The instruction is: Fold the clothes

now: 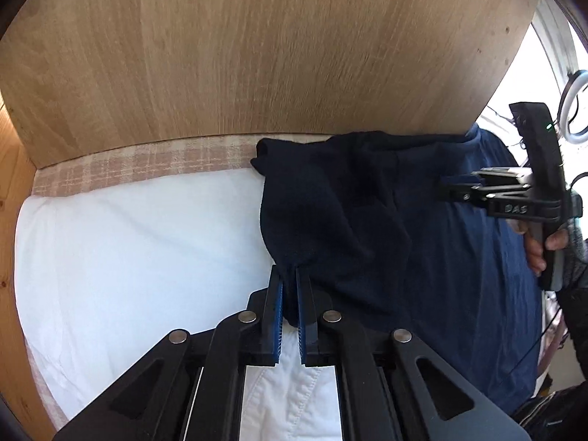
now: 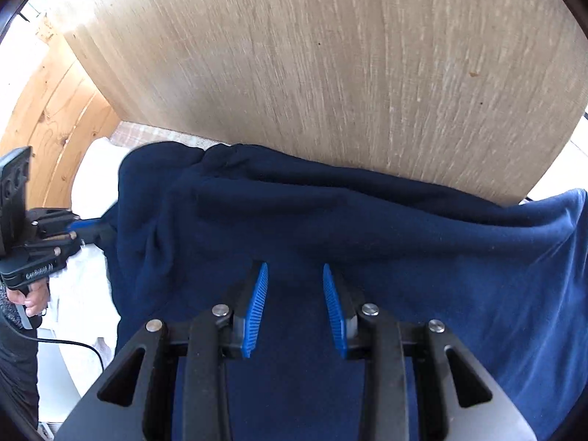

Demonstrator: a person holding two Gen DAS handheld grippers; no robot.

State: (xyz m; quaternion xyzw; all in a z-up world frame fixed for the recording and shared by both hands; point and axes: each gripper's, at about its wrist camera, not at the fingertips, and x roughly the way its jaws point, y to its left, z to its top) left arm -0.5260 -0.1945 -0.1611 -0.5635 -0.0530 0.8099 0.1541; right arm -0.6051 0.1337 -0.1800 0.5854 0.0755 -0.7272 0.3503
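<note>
A dark navy fleece garment (image 1: 367,220) lies rumpled on white bedding (image 1: 128,239), its far edge against a wooden board. My left gripper (image 1: 290,275) is shut on the garment's near-left edge, with a pinch of cloth between its blue pads. In the right wrist view the left gripper (image 2: 99,228) bites the garment (image 2: 367,220) at its left edge. My right gripper (image 2: 294,268) stands open, its tips resting on the fabric and nothing pinched between its pads. From the left wrist view the right gripper (image 1: 443,187) points into the garment's right part, held by a hand (image 1: 536,253).
A tall wooden board (image 1: 257,55) rises right behind the bed. A plaid sheet strip (image 1: 128,165) runs along its foot. Pine panelling (image 2: 55,110) bounds the left side. A ring light (image 1: 577,110) stands at far right, and a black cable (image 2: 73,343) trails off the left handle.
</note>
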